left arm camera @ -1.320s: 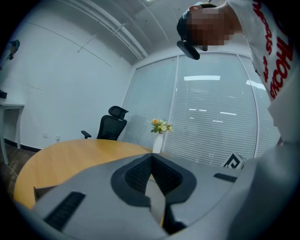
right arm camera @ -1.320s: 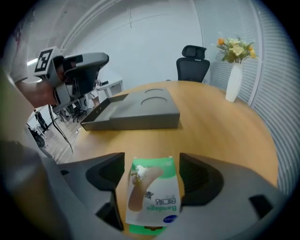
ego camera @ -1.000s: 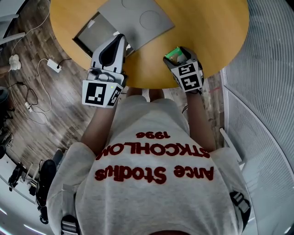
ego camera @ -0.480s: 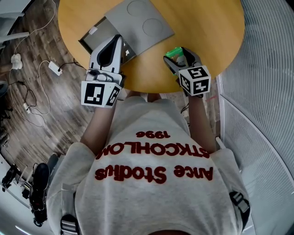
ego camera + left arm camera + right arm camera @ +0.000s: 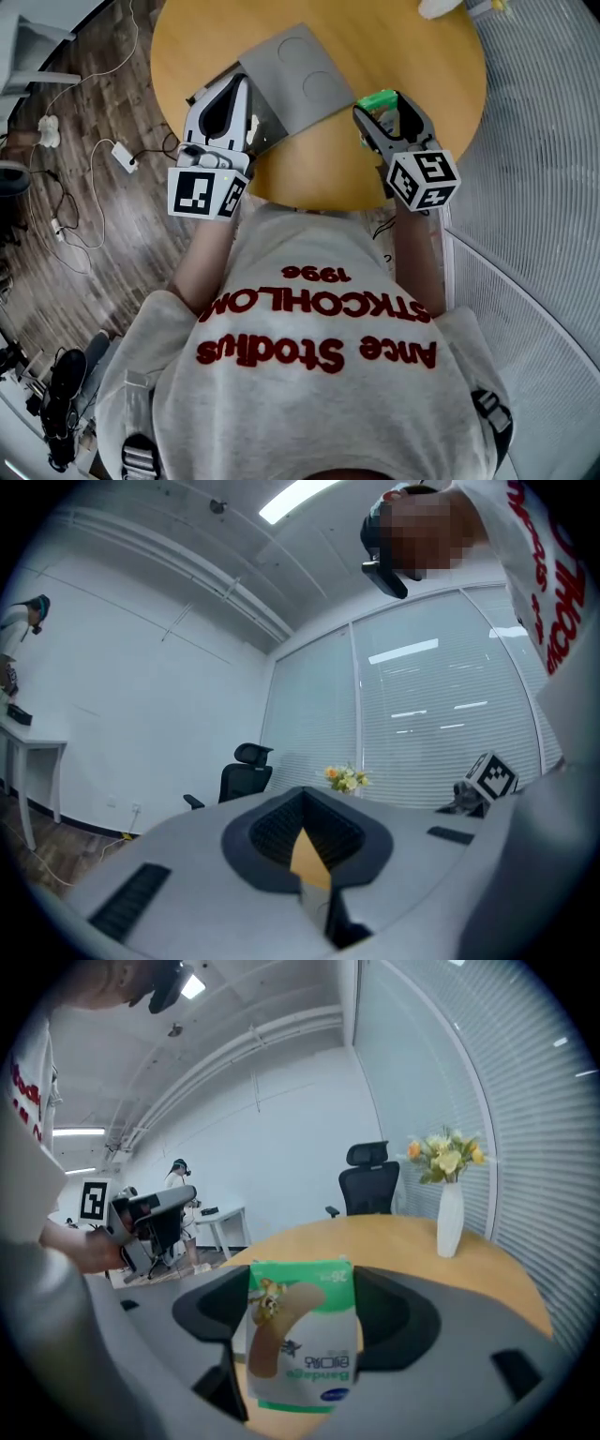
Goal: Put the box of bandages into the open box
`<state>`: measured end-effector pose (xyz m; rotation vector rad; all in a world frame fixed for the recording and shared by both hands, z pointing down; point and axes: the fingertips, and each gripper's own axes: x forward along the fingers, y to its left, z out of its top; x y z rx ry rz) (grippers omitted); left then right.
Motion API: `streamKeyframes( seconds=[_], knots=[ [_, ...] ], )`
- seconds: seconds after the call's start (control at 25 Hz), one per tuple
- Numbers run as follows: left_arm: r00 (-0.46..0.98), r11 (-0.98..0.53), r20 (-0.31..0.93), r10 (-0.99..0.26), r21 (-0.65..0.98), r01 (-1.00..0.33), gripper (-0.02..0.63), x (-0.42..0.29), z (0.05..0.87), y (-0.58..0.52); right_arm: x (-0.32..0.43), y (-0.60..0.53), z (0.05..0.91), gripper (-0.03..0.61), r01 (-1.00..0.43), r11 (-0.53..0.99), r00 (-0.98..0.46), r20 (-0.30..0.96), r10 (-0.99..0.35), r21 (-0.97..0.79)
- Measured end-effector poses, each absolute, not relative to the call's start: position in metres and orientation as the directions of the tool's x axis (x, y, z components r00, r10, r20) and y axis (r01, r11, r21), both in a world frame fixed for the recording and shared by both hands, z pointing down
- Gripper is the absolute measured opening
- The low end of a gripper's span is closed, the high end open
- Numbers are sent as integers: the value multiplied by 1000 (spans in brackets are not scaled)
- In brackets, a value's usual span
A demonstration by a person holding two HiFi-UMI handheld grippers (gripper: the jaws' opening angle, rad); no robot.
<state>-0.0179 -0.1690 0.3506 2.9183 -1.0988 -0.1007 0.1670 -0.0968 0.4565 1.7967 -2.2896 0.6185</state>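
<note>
The task is judged to be about half done: the box of bandages has been picked up, but it has not yet been put in.

At the left, the left gripper (image 5: 315, 900) is seen with its jaws pressed almost together at the near edge of the open box (image 5: 272, 112). A thin pale-grey strip is pinched between the tips. This is taken to be a wall or flap of that box, so the box appears to be steadied. The grey lid (image 5: 298, 75) is laid back on the far side of the box, and the opening is largely covered by the left gripper in the head view.

To the right of the open box, well apart from it and above the table (image 5: 422, 56), the box of bandages (image 5: 302, 1340) is held by the right gripper (image 5: 384, 105). The jaws are closed on its two narrow sides. The printed face is turned back toward the gripper's camera, and the print is seen upside down. The long axis is lined up with the jaws, and the green end points away from the person.

What is left is judged to be the carry leftward to the open box, a lowering into the opening, and the release.
</note>
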Motion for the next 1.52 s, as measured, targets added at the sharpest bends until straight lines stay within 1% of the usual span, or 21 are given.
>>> streamKeyframes(
  seconds=[0.28, 0.76, 0.88, 1.16, 1.52],
  knots=[
    [734, -741, -126, -668, 13, -672, 6, -22, 309, -173, 182, -107, 374, 350, -971, 177, -207, 196, -959, -162],
    [715, -730, -226, -661, -24, -683, 6, -32, 263, -172, 190, -100, 297, 351, -982, 151, -148, -32, -988, -117],
    [712, -728, -236, -661, -26, -685, 6, -35, 257, -174, 188, -101, 287, 351, -983, 149, -144, -51, -988, -110],
    [705, -721, -240, -668, -26, -692, 6, -32, 257, -175, 193, -98, 286, 350, -982, 150, -146, -47, -988, -113],
    [661, -673, -221, -717, -25, -739, 6, -38, 267, -188, 186, -122, 296, 351, -965, 228, -225, -36, -974, -130]
  ],
)
